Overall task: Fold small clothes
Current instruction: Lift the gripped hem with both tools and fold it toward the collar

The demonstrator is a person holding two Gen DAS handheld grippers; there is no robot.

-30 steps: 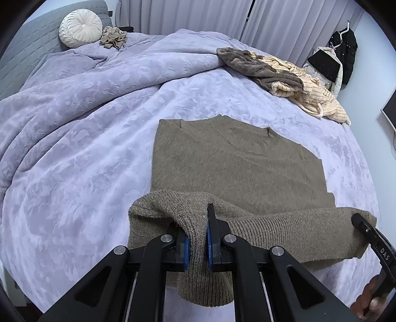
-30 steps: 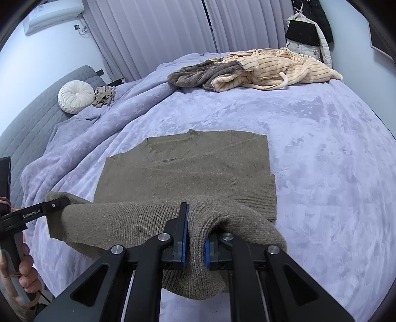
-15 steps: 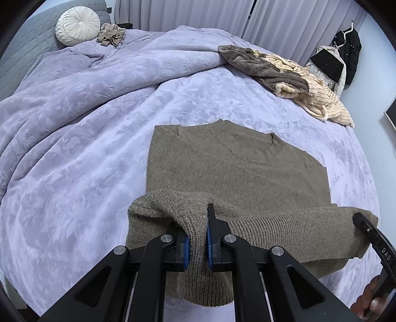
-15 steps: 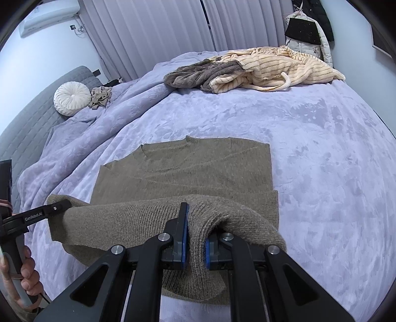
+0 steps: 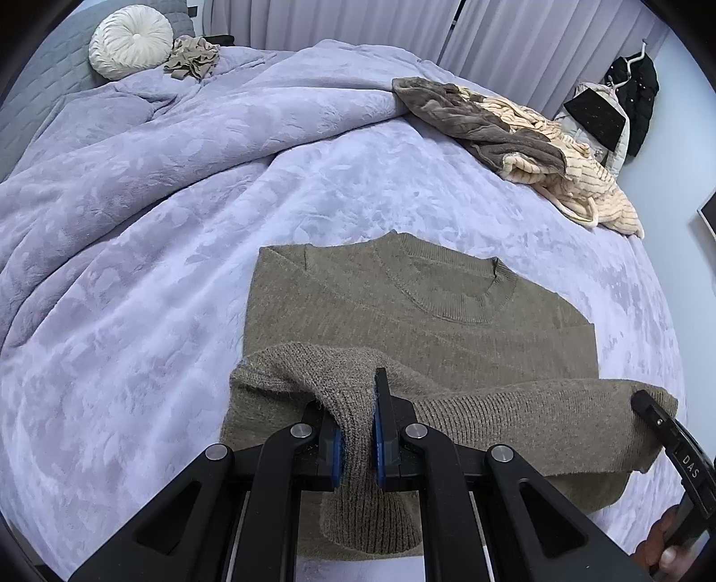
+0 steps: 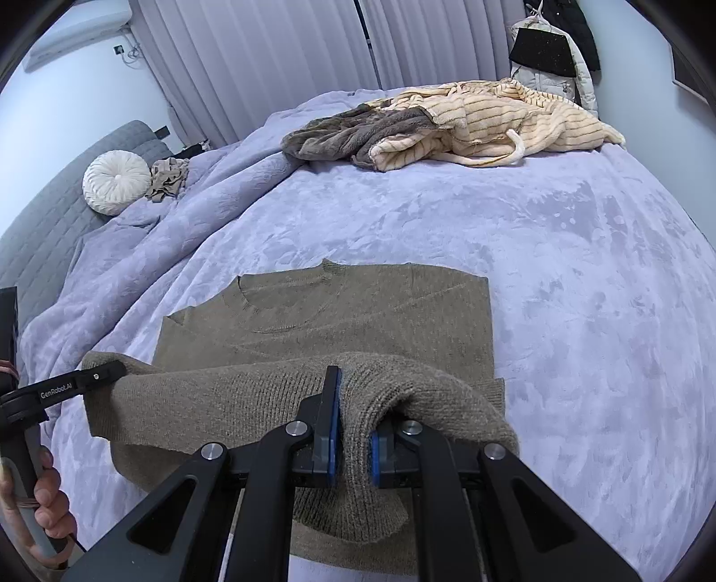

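Observation:
An olive-brown knit sweater (image 5: 402,304) lies flat on the lilac bedspread, neck away from me, with its sleeves folded in. It also shows in the right wrist view (image 6: 358,313). My left gripper (image 5: 358,430) is shut on the sweater's lower left hem corner and holds it lifted over the body. My right gripper (image 6: 353,430) is shut on the lower right hem corner, lifted the same way. The hem stretches between the two grippers. Each gripper shows at the edge of the other's view: the right gripper (image 5: 666,430) and the left gripper (image 6: 89,380).
A pile of brown and cream striped clothes (image 6: 447,121) lies at the far side of the bed. A round white cushion (image 5: 129,40) and a small beige garment (image 5: 192,56) sit by the grey headboard (image 6: 49,201). Jackets (image 6: 555,44) hang at the far right.
Both grippers have carried the lifted hem forward over the sweater toward its neck. Less of the sweater's body shows beyond the hem now.

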